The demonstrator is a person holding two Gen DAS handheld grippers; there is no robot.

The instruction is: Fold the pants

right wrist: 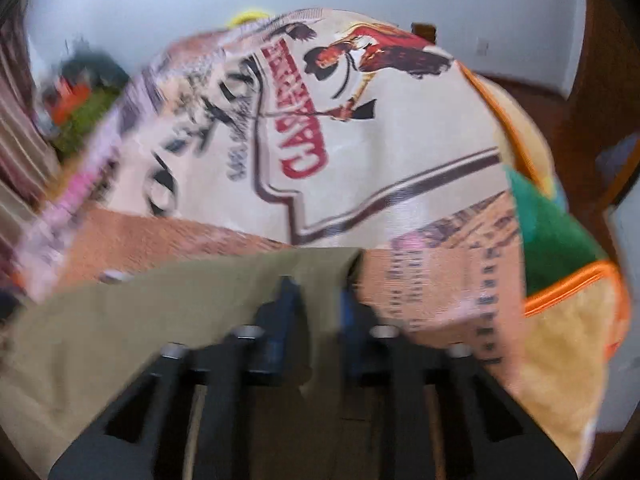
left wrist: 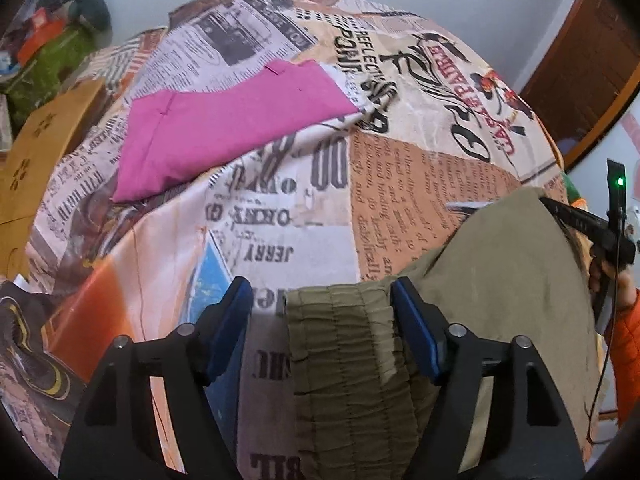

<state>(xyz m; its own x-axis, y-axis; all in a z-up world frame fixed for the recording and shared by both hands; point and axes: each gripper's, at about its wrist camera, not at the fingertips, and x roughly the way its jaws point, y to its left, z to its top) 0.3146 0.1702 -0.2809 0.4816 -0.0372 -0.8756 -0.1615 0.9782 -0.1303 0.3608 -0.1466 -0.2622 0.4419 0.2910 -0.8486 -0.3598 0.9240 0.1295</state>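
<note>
both my grippers meet one pair of olive pants (left wrist: 480, 272) on the printed bedspread (left wrist: 280, 248). left gripper (left wrist: 322, 304) gapes around the ruched waistband, pads apart. right gripper (right wrist: 316, 304) pinches a fold. one pink folded garment (left wrist: 224, 124) lies beyond.
</note>
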